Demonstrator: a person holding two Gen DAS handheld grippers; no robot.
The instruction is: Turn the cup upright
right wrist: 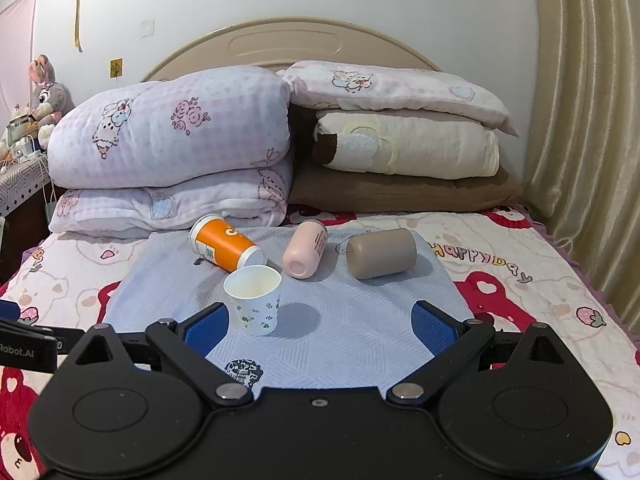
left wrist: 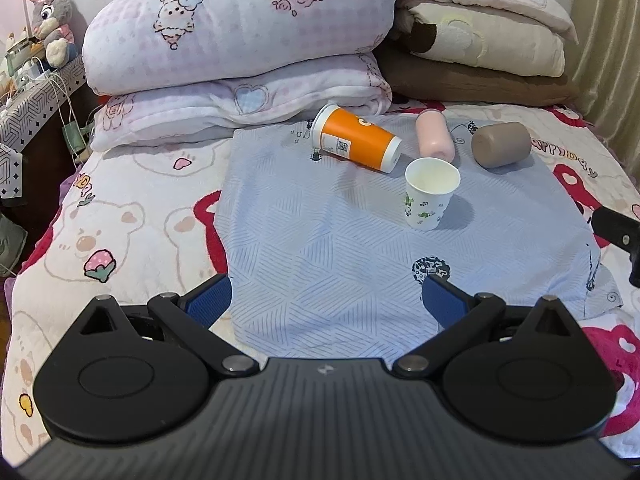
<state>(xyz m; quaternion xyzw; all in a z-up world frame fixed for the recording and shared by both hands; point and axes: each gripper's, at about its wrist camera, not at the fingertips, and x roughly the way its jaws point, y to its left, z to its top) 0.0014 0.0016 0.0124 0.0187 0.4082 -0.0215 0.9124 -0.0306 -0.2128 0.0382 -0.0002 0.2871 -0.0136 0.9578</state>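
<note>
A white paper cup with green print (left wrist: pixel 430 194) (right wrist: pixel 254 300) stands upright on a light blue cloth (left wrist: pixel 320 240) (right wrist: pixel 340 336). Behind it an orange cup (left wrist: pixel 356 138) (right wrist: pixel 226 245), a pink cup (left wrist: pixel 435 137) (right wrist: pixel 306 249) and a brown cup (left wrist: pixel 501 144) (right wrist: pixel 381 253) lie on their sides. My left gripper (left wrist: pixel 326 300) is open and empty, well short of the cups. My right gripper (right wrist: pixel 320 330) is open and empty, with the white cup just ahead of its left finger. Part of the right gripper shows at the left wrist view's right edge.
The cloth lies on a bed with a bear-print cover (left wrist: pixel 120 216) (right wrist: pixel 540 292). Folded quilts (left wrist: pixel 240 40) (right wrist: pixel 172 152) and pillows (left wrist: pixel 480 40) (right wrist: pixel 400 140) are stacked behind the cups. A bedside stand with cables (left wrist: pixel 36 88) is at the left.
</note>
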